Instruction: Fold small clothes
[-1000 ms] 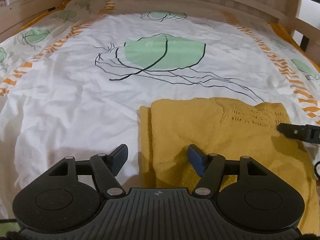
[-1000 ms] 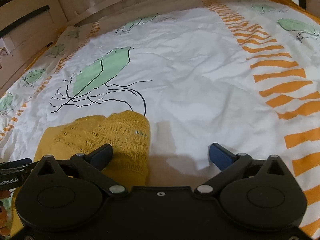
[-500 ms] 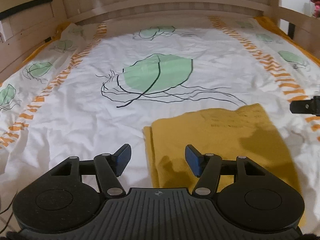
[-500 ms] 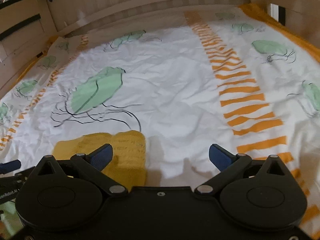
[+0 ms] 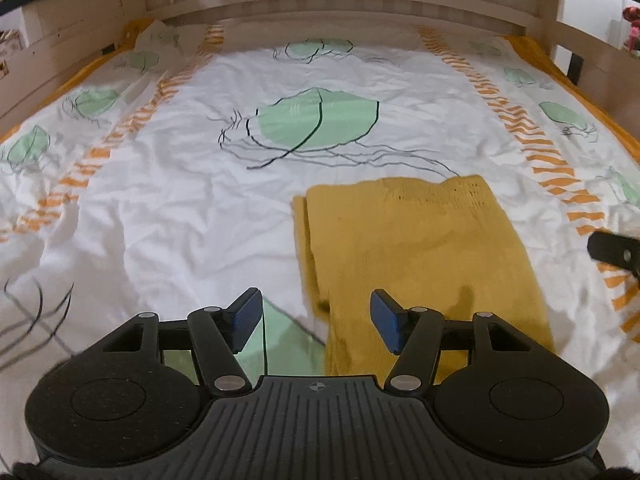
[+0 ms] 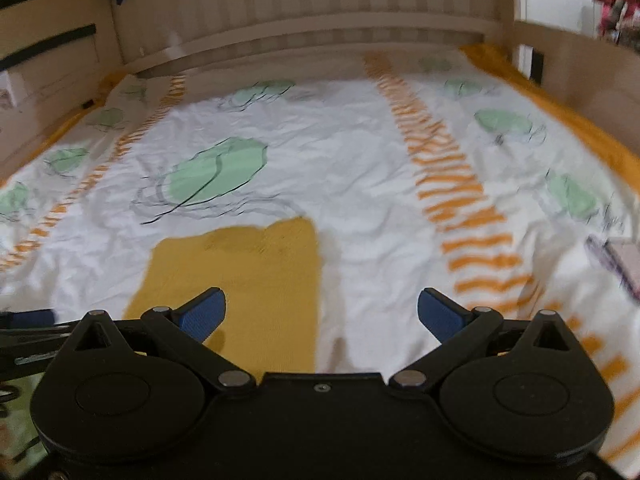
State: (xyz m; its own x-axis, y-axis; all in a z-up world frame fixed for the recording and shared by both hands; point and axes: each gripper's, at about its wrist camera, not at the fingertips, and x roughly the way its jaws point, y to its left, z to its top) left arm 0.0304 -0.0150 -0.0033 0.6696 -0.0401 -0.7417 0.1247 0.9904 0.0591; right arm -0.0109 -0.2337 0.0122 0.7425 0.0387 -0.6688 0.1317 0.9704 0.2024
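Left wrist view: the left tongs [image 5: 316, 316] are spread and hold nothing, above the near left edge of a folded yellow knit [image 5: 420, 248] lying flat on the bed [image 5: 180, 208]. The bedcover is white with green leaf prints and orange stripes. No readable writing shows. The tip of the right tongs [image 5: 614, 254] shows at the right edge. In the right wrist view the right tongs [image 6: 322, 314] are spread wide and empty, over the knit's [image 6: 248, 264] right edge.
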